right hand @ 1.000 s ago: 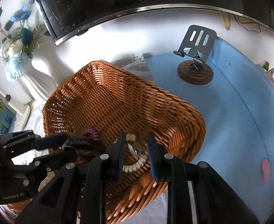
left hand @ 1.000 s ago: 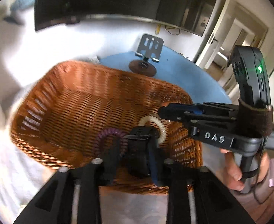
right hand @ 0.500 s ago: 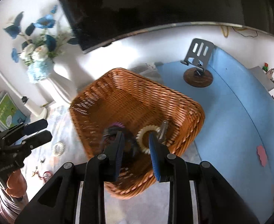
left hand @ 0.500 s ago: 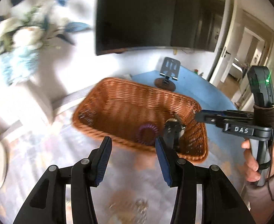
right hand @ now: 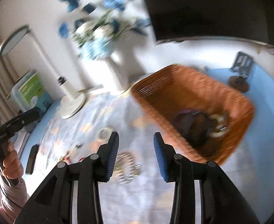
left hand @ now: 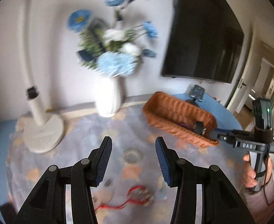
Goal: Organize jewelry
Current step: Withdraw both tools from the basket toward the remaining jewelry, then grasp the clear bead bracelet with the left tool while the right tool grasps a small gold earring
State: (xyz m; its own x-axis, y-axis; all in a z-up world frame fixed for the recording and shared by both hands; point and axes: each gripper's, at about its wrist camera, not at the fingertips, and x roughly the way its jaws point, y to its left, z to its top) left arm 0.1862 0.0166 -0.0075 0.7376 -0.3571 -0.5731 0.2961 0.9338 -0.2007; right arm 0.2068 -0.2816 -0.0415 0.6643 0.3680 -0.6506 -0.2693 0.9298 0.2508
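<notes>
Left tongs (left hand: 133, 158) gape wide, empty, over the bench (left hand: 77, 130); we should centre them on the silver bracelet (left hand: 132, 156) lying flat at mid-frame. Its axis is too blurred to tell. Right tongs (right hand: 135, 154), equally wide and empty, hover left of the wicker basket (right hand: 237, 100).
</notes>
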